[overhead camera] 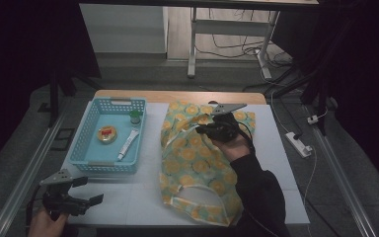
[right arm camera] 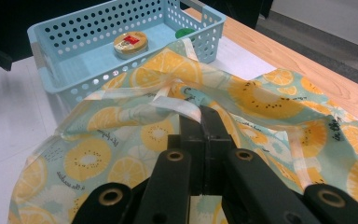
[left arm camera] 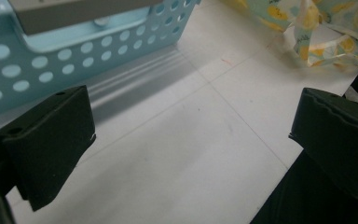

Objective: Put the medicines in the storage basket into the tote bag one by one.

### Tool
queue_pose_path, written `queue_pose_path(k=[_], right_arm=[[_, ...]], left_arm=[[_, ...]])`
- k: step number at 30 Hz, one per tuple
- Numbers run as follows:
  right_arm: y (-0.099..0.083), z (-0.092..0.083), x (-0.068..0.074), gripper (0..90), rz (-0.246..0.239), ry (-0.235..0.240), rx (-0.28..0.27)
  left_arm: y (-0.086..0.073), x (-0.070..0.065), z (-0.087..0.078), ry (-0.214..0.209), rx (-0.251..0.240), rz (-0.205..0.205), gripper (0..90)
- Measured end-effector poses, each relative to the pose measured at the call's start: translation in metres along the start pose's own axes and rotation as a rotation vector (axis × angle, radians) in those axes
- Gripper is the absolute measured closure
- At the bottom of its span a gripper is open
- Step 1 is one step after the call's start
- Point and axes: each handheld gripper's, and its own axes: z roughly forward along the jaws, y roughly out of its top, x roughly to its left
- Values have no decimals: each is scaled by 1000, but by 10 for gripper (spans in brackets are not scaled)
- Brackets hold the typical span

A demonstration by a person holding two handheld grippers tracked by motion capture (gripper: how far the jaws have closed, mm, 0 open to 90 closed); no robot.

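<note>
While we hold the left gripper (overhead camera: 81, 192) low at the near left corner of the white table (overhead camera: 128, 197), its jaws stand wide apart with nothing between them, hovering over bare tabletop just in front of the blue basket (overhead camera: 91, 148). Farther in, our right hand (overhead camera: 234, 145) reaches across the cloth bag (overhead camera: 197, 163), which lies spread over the middle of the table, printed with orange and lemon slices, its loop handles toward the near edge. We keep the right gripper (right arm camera: 204, 116) clenched on a pale strap of that bag at its far end, the two black jaws pressed together with the fabric bunched around them. Beside the bag, to the left, the basket holds a round tin (overhead camera: 107, 134), a white tube (overhead camera: 128, 144) and a small green-capped jar (overhead camera: 135, 117) near its far right corner. Beyond the white surface runs a wooden edge (overhead camera: 177, 96) of the table.
</note>
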Motion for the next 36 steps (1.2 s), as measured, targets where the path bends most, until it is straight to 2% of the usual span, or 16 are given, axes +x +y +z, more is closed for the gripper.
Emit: queue_pose_path(k=[5,10,14,17,22,24,32,36], right_arm=[[0,1,-1,900,2,-1,1],[-1,1,-1,900,5,-3,4],[-1,1,-1,900,5,-3,4],[-1,1,-2,900,5,-3,6],[-2,2,-2,900,6,-3,6],[-2,2,-2,900,6,-3,8],[-2,4,-1,900,3,-4,10],[-2,3,-1,900,0,-7,9]], left_arm=[[8,1,-6,-15,-41,-1,0],[20,2,-9,14,-37,-11,0],[29,5,-6,42,-22,8,1],[35,9,-5,63,-18,7,6],[45,22,-2,95,-27,-19,3],[50,27,-1,88,-10,-31,6],[74,41,8,56,25,-15,0],[87,46,13,70,34,10,0]])
